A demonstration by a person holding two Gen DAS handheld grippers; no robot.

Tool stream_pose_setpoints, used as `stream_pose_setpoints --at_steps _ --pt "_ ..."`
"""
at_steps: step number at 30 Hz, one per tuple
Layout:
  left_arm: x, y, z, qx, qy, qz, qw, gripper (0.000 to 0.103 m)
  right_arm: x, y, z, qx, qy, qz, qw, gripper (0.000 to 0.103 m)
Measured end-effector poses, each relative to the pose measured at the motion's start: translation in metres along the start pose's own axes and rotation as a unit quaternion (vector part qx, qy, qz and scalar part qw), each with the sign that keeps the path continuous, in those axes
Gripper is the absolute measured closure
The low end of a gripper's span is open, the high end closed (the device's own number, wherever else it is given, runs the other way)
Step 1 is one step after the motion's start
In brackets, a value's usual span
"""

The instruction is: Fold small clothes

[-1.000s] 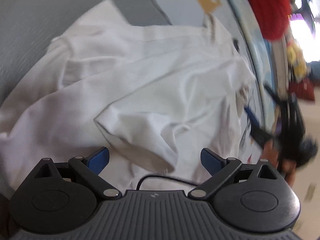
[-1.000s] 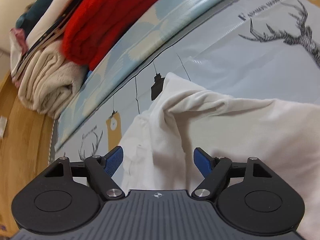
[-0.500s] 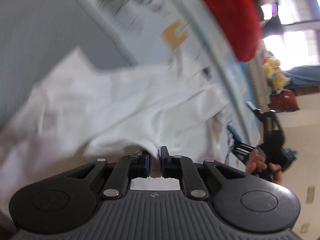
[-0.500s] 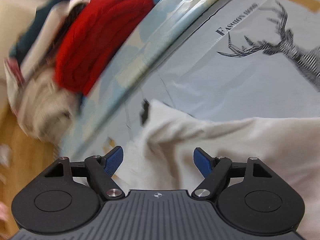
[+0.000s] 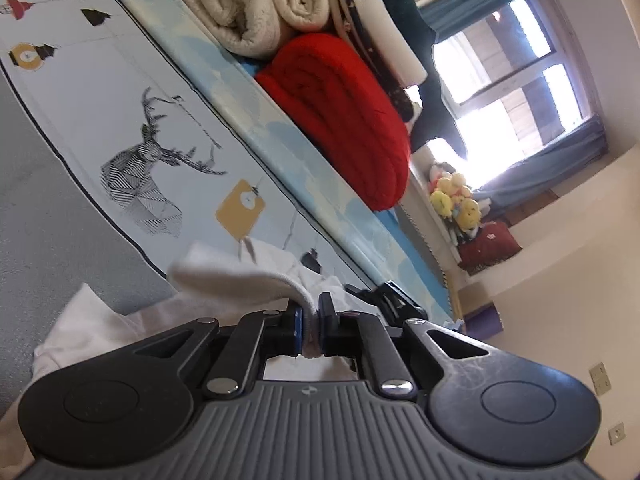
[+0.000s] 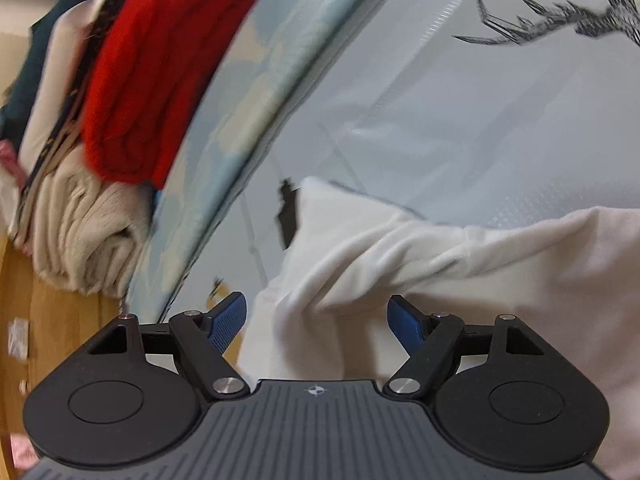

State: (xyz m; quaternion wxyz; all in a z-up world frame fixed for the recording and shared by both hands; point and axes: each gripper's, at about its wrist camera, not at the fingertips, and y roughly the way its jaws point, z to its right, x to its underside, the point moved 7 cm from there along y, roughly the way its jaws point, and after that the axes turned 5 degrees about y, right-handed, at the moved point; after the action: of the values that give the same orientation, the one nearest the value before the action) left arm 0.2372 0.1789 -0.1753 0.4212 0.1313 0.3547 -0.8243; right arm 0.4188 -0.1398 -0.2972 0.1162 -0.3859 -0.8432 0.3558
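Showing the grasp phase of a fold: the left gripper [image 5: 310,326], its 2 blue-padded jaws gaping apart and empty 1 second ago, is now clenched on a hem of the small white cotton garment [image 5: 236,282], and its jaws are closing the last fraction with the cloth pinched between them. The pinched edge rises off the bed as a curled flap, where before it lay flat and rumpled under the tool. The left wrist view has also swung from looking down on the cloth to looking across the pale printed bedsheet with a black stag motif [image 5: 140,176] toward the rolled red knitted blanket [image 5: 344,120] and the folded cream blanket [image 5: 256,4] at the far side.

The right gripper [image 6: 316,316] remains released, jaws wide apart with nothing between them, as in both earlier views. It hovers over a ridge of the same garment [image 6: 440,256], whose near corner now sits closer to the jaws than it did 1 second ago; the view is motion-blurred.

Interpretation: 1 corner is secured and lifted, so the fold has begun but is not yet laid. The likely next need is a second grasp by the right tool on the matching edge, so both corners can travel together; a single-sided lift risks dragging the garment askew.
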Motion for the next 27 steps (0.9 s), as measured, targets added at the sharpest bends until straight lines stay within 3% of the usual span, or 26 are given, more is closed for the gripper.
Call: stream_pose_setpoints --at_steps 2,3,6,8,11,12,14,15,17,21,25,27 --pt "-0.003 0.0 -0.004 -0.009 -0.008 0.007 0.9999 0.095 -0.008 0.001 -0.001 0.005 0.005 0.023 1.0 0.033" --pt "-0.005 0.001 -0.007 -0.01 -0.012 0.009 0.9998 0.095 -0.012 -0.003 -0.006 -0.006 -0.001 0.039 0.999 0.043" --pt "-0.013 -0.008 -0.016 -0.015 -0.018 0.026 0.9994 0.095 -0.018 -0.021 -0.028 -0.049 -0.035 0.053 0.997 0.062" --pt "-0.017 -0.014 -0.02 -0.025 -0.024 0.042 0.9985 0.095 -0.019 -0.036 -0.035 -0.077 -0.051 0.041 0.995 0.066" --pt "-0.02 -0.018 -0.026 -0.036 -0.034 0.05 0.9975 0.095 -0.024 -0.05 -0.024 -0.12 -0.024 -0.017 0.992 0.065" --pt "-0.019 -0.019 -0.027 -0.036 -0.035 0.048 0.9976 0.095 -0.027 -0.051 -0.017 -0.111 -0.017 -0.026 0.993 0.064" --pt "-0.016 -0.018 -0.025 -0.032 -0.032 0.038 0.9983 0.095 -0.041 -0.056 0.002 -0.048 -0.008 0.01 0.999 0.062" --pt "-0.013 -0.016 -0.023 -0.03 -0.026 0.031 0.9987 0.095 -0.047 -0.058 0.017 -0.001 0.003 0.028 1.0 0.054" --pt "-0.006 -0.011 -0.02 -0.032 -0.018 0.01 0.9993 0.095 -0.049 -0.057 0.035 0.048 0.012 0.026 0.998 0.053" --pt "0.007 -0.004 -0.024 -0.038 -0.017 -0.022 0.9989 0.095 -0.037 -0.058 0.037 0.012 0.014 0.008 1.0 0.051" --pt "0.01 -0.006 -0.033 -0.047 -0.023 -0.02 0.9984 0.095 -0.015 -0.043 0.018 -0.006 -0.034 -0.035 0.999 0.049" --pt "0.009 -0.006 -0.036 -0.045 -0.031 -0.019 0.9983 0.095 -0.011 -0.035 0.009 -0.009 -0.051 -0.022 0.998 0.05"
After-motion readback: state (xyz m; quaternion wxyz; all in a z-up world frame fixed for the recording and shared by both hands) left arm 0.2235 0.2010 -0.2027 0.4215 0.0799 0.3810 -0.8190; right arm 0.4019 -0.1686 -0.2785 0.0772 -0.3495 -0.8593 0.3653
